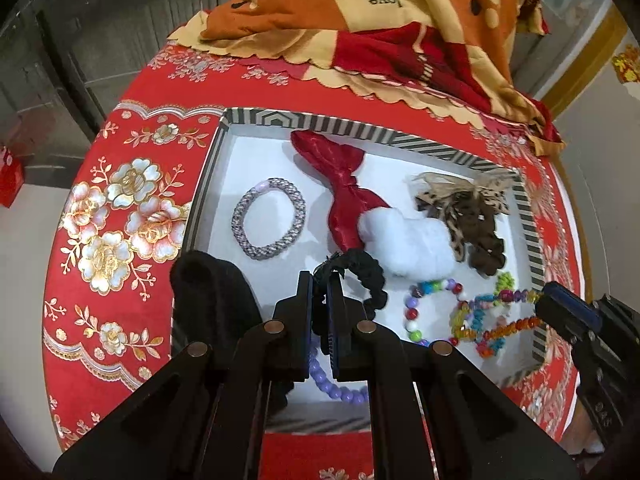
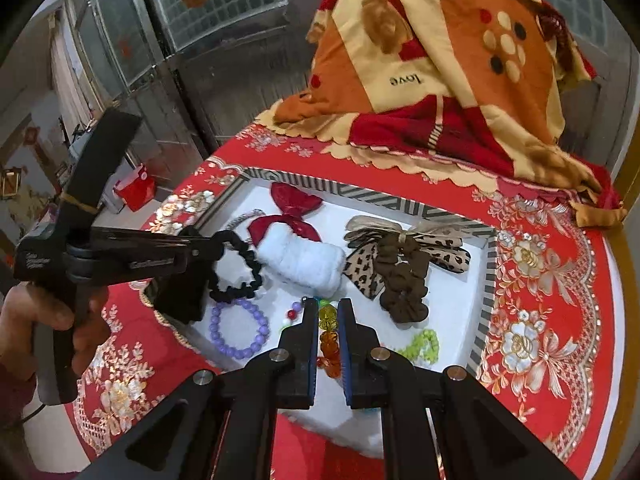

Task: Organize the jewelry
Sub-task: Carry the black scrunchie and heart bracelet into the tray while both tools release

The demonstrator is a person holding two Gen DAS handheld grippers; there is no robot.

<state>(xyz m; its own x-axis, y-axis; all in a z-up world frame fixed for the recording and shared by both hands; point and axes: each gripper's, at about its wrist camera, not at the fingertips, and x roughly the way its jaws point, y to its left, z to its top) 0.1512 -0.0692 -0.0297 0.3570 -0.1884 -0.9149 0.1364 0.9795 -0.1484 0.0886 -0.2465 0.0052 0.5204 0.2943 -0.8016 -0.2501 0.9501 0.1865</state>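
Left gripper (image 1: 320, 280) is clamped on the black scrunchie (image 1: 368, 276), whose loop hangs off the right side of its tips, over the tray (image 1: 440, 142). Right gripper (image 2: 324, 308) is clamped on a strand of orange and yellow beads (image 2: 330, 344) that runs between its fingers; the strand trails leftward from its tips across the tray floor.

Tray contents, counted:
- silver braided bracelet (image 1: 269, 219), one, ahead-left of the left gripper
- red bow (image 1: 340, 184), one, straight ahead of it
- white fluffy piece (image 1: 408, 244), one, just right of the scrunchie, touching the bow
- leopard-print bow (image 2: 400, 248) and brown scrunchie (image 2: 404, 284), one each, ahead-right of the right gripper
- purple bead bracelet (image 2: 240, 330), one, left of the right gripper
- green bead piece (image 2: 424, 346), one, just right of it

A hand (image 2: 48, 320) grips the left tool.
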